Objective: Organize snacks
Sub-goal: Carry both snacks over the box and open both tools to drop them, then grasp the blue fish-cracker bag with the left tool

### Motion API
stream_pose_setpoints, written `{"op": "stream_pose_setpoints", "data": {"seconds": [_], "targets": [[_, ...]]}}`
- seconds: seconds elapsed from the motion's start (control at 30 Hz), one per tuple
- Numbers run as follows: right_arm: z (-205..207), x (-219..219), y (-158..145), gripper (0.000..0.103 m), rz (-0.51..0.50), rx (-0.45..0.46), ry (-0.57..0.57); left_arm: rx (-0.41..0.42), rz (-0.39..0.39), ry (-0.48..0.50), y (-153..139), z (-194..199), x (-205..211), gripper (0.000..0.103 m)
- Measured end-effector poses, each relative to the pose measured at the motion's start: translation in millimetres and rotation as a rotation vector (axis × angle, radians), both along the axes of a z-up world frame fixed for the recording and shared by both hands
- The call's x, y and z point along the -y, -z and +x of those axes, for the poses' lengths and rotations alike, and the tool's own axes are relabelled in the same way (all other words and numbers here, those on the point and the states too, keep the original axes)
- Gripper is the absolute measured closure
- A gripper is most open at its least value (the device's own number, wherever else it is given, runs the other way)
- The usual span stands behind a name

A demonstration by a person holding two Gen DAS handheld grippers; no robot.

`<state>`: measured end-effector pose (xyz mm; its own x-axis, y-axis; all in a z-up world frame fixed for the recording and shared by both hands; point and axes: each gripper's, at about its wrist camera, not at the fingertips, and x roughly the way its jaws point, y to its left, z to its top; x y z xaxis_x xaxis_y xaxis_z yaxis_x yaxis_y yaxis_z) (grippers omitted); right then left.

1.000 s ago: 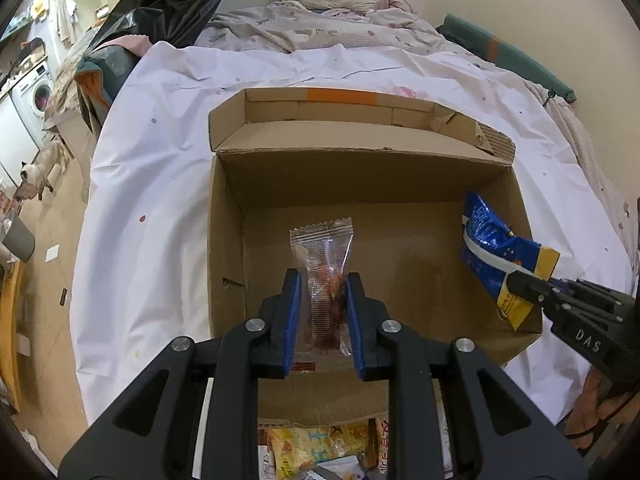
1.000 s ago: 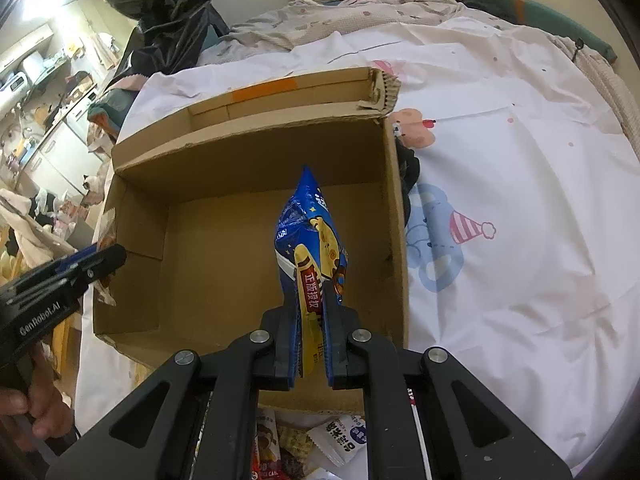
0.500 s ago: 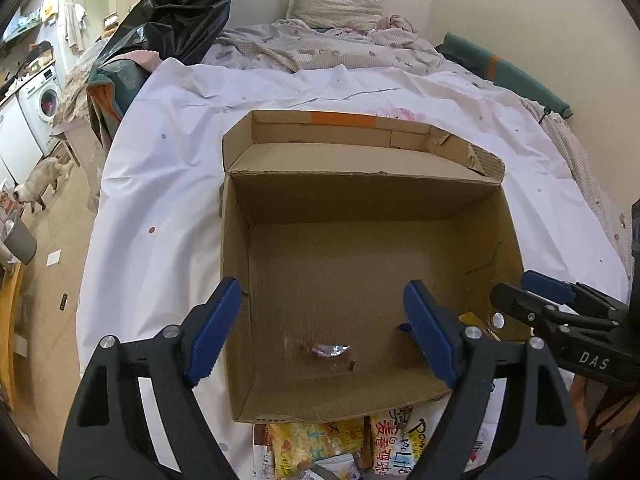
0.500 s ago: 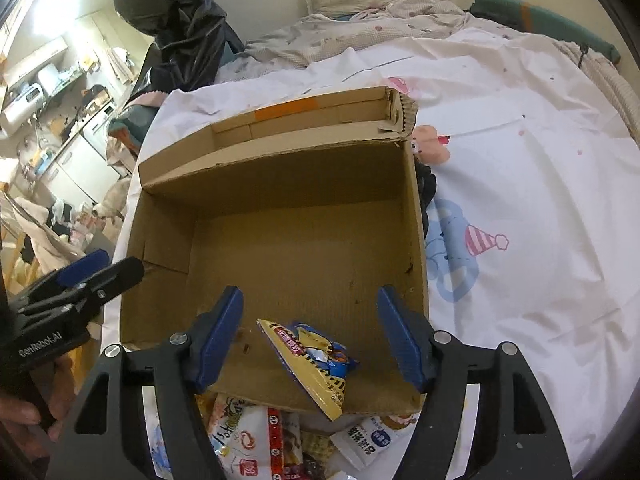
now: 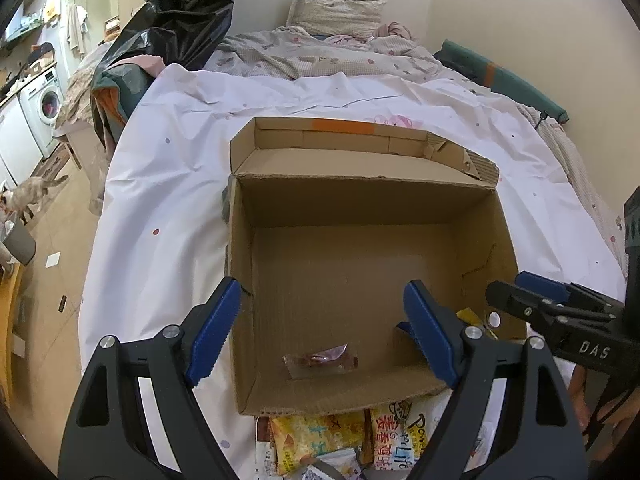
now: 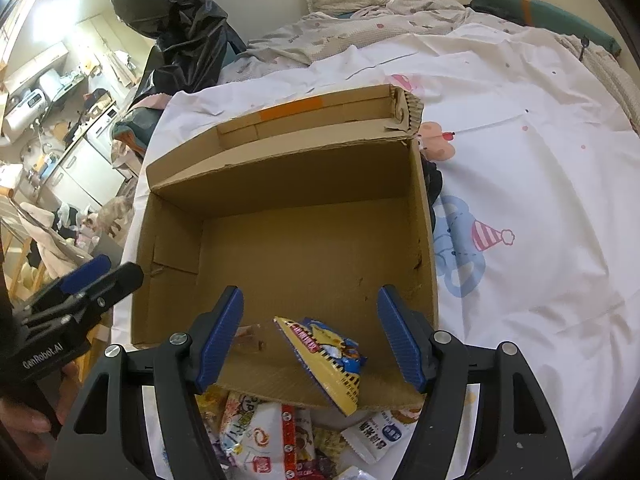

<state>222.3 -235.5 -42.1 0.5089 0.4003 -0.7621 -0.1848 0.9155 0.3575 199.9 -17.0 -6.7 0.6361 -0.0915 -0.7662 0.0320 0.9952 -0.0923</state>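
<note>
Bed: snacks (image 6: 324, 354) below open tool (image 6: 310, 332)

Both views are evenly lit by soft indoor light, brightest on the white sheet (image 6: 520, 168) toward 2 o'clock. The box (image 5: 360, 280) has mild shade along its inner walls. A window-like glow washes out the kitchen at 10 o'clock in the right view. Fisheye bending curves the edges, with black vignette corners. Focus is sharp, no motion blur

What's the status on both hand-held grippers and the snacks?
Left hand-held gripper open, empty. Right hand-held gripper open, empty. Clear packet and blue-yellow packet in cardboard box. Nothing blocking.
</note>
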Motion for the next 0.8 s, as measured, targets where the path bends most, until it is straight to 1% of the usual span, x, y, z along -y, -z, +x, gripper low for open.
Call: {"op": "stream_pose_setpoints", "data": {"seconds": [0.1, 0.2, 0.27, 0.3, 0.37, 0.5, 0.6, 0.7, 0.8], "targets": [[-7.1, 0.5, -2.9, 0.031, 0.025, -0.01, 0.011, 0.005, -0.012, 0.011, -4.0, -5.9, -1.5, 0.022], [-16.3, -1.4, -7.7, 0.031, 0.023, -0.001, 0.007, 0.017, -0.008, 0.016, -8.8, -14.3, -3.8, 0.021], [-22.1, -4.0, -10.8, 0.031, 0.014, 0.008, -0.006, 0.024, -0.005, -0.003, -11.3, -22.5, -8.4, 0.015], [-26.4, -5.9, -12.5, 0.031, 0.002, 0.016, -0.013, 0.023, -0.011, -0.008, -11.4, -25.3, -10.0, 0.015], [-32.0, -7.1, -14.6, 0.031, -0.008, 0.026, -0.021, 0.014, -0.026, -0.009, -12.6, -33.7, -13.6, 0.015], [-44.5, -5.4, -14.5, 0.031, -0.003, 0.019, -0.02, 0.013, -0.008, -0.014, -14.6, -49.1, -17.1, 0.015], [-54.0, -2.5, -13.8, 0.031, 0.004, 0.012, -0.013, 0.003, -0.008, -0.021, -13.7, -60.3, -20.7, 0.015], [-63.6, -0.8, -12.7, 0.031, 0.014, 0.003, -0.016, -0.022, -0.044, -0.025, -11.0, -69.4, -25.1, 0.015], [-74.7, -0.5, -9.7, 0.031, 0.005, -0.003, -0.03, -0.037, -0.046, -0.037, -7.4, -81.1, -29.2, 0.015]]}}
